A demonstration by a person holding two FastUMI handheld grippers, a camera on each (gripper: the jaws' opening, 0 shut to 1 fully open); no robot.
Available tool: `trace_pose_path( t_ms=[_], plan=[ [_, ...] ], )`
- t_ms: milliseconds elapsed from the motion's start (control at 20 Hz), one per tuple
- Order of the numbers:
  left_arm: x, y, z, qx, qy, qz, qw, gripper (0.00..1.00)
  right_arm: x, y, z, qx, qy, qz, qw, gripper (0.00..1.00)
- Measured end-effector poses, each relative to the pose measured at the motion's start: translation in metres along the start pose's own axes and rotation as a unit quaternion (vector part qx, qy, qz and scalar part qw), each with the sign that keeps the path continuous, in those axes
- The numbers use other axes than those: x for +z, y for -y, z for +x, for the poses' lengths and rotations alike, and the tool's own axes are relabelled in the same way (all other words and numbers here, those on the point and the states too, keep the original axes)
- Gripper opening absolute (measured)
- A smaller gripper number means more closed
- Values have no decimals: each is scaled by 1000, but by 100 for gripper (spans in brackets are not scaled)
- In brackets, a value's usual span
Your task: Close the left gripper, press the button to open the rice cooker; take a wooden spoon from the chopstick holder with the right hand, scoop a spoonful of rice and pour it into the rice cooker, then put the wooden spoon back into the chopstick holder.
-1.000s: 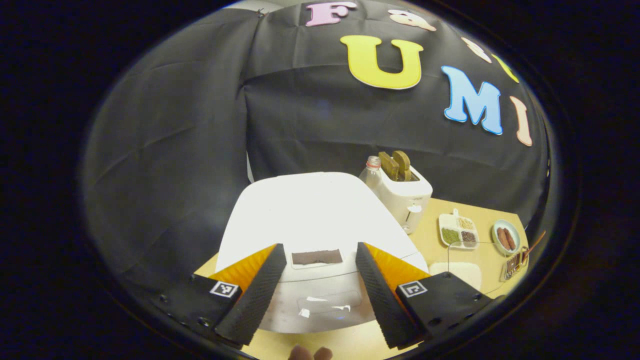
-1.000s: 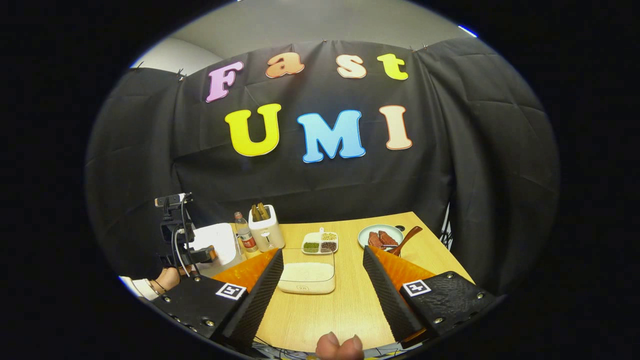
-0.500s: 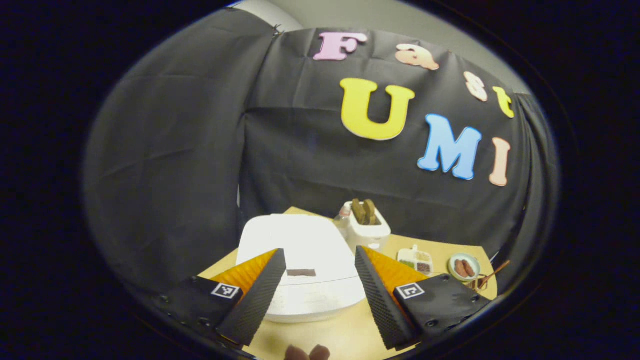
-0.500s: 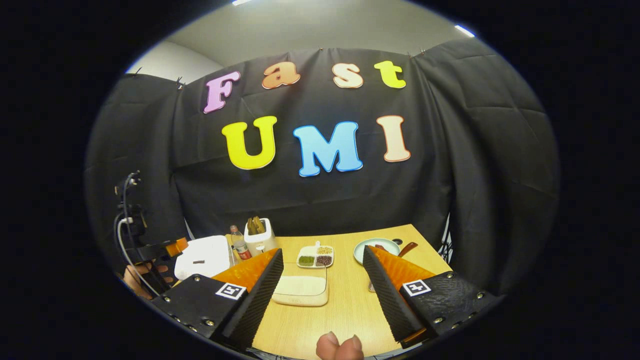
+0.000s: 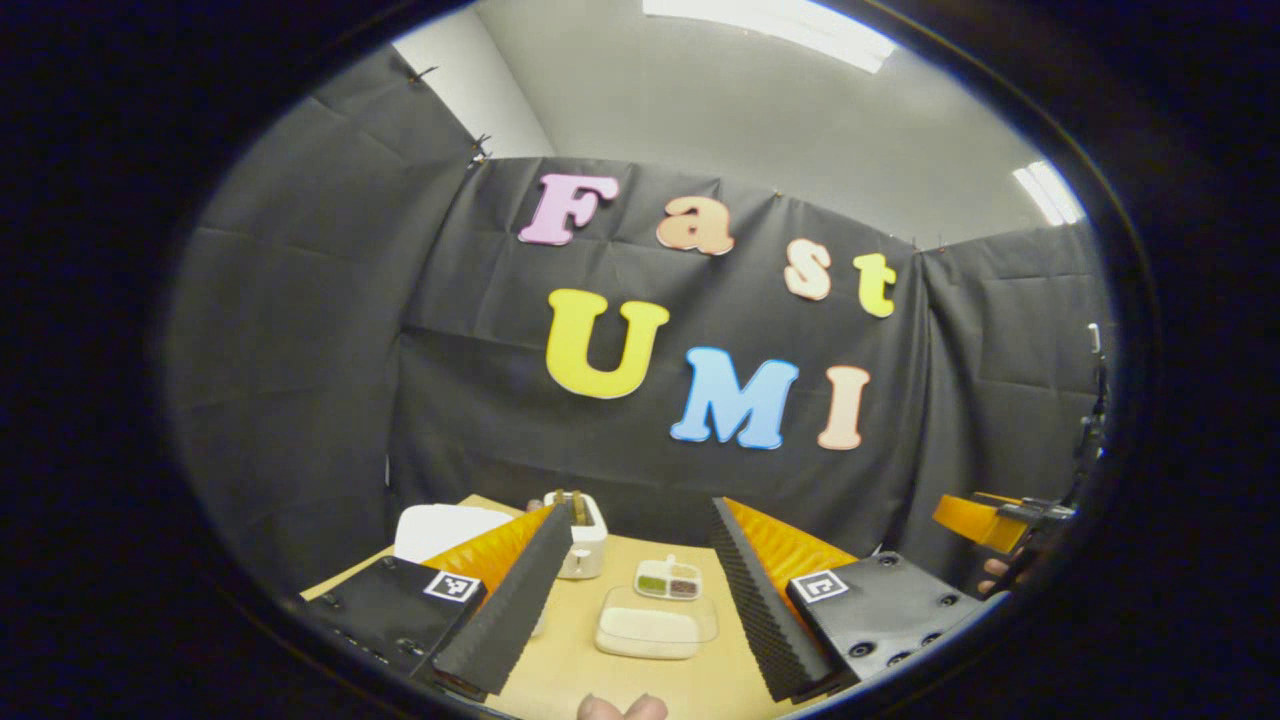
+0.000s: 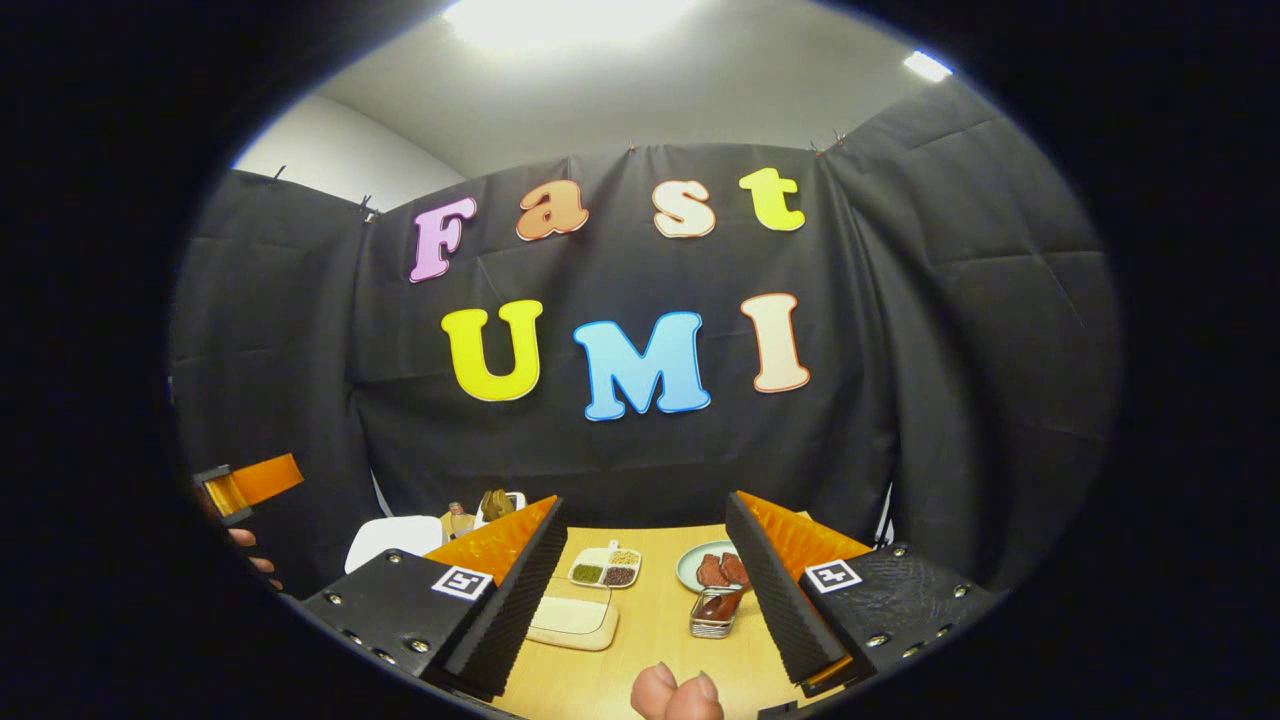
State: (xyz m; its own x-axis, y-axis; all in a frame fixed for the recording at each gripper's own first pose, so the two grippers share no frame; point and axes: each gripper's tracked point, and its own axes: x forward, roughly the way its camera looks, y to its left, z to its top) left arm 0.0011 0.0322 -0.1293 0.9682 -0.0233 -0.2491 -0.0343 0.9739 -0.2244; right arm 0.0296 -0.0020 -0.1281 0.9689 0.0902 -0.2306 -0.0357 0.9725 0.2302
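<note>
both grippers are hovering high above the desk, well back from everything on it, so the task is looking either not yet begun or between steps. the left gripper is standing wide open and holding nothing; the first step is calling for its jaws to shut before it goes down to the button. the right gripper is also spread wide and empty. the rice cooker is sitting at the far left of the desk, a white rounded body with its lid down, just beside a white toaster. the rice is lying in a shallow tray near the middle. the chopstick holder is standing to its right, something brown sticking out of it, probably the wooden spoon.
</note>
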Motion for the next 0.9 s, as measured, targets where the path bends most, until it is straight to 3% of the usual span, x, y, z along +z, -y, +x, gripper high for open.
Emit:
trace_pose_path(
  t_ms=[50,100,150,300,400,600,900],
  plan=[
    [8,16,-12,-2,6,8,1000,93,4,8,-4,1,4,2,1000,98],
    [13,26,-23,2,11,21,1000,96,9,14,-9,5,8,7,1000,93],
    [20,39,-32,0,19,34,999,93,18,19,-13,8,15,13,1000,98],
    [35,74,-46,-16,37,70,997,93,41,30,-27,6,36,35,999,98],
    [31,88,-47,-32,36,65,997,93,53,38,-35,-7,51,31,998,98],
    [18,77,-38,-20,5,15,1000,93,60,30,-45,-15,57,9,998,98],
    [29,49,-33,-16,9,15,1000,93,63,14,-47,-21,61,-13,998,98]
  ],
)
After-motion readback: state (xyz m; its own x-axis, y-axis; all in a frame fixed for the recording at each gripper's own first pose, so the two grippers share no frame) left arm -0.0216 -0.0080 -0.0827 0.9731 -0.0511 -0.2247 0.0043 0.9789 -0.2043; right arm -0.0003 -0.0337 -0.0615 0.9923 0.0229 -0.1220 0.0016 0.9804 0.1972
